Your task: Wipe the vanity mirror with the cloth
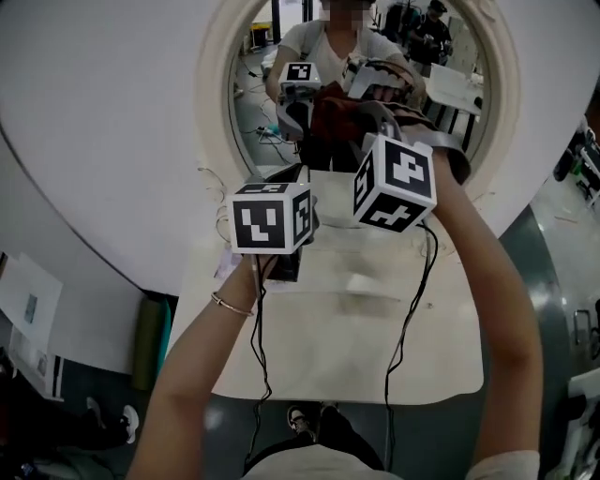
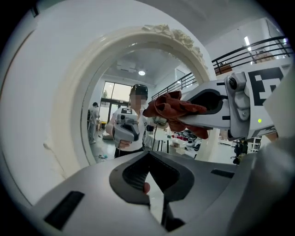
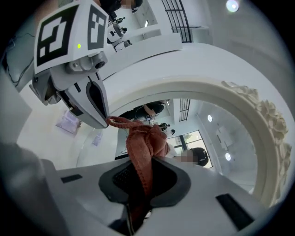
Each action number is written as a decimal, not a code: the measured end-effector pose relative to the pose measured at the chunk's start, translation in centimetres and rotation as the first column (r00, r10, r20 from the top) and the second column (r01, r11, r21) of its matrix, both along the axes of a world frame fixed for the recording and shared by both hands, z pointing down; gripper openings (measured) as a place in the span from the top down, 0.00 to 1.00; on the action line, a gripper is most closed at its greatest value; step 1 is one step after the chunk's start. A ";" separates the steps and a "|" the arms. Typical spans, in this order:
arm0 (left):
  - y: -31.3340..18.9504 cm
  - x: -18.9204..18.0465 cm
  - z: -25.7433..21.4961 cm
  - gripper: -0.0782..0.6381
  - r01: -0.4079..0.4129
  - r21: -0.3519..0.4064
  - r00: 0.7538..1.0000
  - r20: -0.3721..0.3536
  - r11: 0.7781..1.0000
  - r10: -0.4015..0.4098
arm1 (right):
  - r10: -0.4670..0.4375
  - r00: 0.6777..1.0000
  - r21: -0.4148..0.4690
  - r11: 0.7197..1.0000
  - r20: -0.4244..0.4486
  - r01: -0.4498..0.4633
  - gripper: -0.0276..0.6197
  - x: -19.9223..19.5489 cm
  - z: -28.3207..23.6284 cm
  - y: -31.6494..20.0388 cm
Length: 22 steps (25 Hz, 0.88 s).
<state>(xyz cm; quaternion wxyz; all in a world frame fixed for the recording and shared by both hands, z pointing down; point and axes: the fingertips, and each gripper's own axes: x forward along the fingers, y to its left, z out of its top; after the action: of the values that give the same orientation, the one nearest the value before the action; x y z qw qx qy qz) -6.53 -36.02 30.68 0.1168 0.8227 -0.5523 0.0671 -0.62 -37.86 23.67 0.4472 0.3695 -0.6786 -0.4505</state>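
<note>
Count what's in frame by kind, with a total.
grippers: 2, the left gripper and the right gripper
cloth: 1, red, held in the right tongs
mirror: 1
table: 1
total: 5

We look down on a cream table (image 1: 328,356) before a white wall (image 1: 94,112), grey floor (image 1: 553,272) around it, a black railing (image 2: 258,46) and a ceiling light (image 3: 233,5) overhead.
</note>
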 end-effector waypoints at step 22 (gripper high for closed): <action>2.9 -0.9 23.0 0.89 0.010 -0.296 1.000 -0.011 0.955 -0.014 | -0.021 1.000 -0.360 0.933 0.014 0.025 0.86 -1.4 28.2 0.0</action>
<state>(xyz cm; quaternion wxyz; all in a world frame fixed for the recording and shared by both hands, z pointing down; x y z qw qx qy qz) -7.47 -33.12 53.64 0.2423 0.7930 -0.5404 0.1431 -2.02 -37.86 51.83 0.4986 0.2758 -0.7562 -0.3218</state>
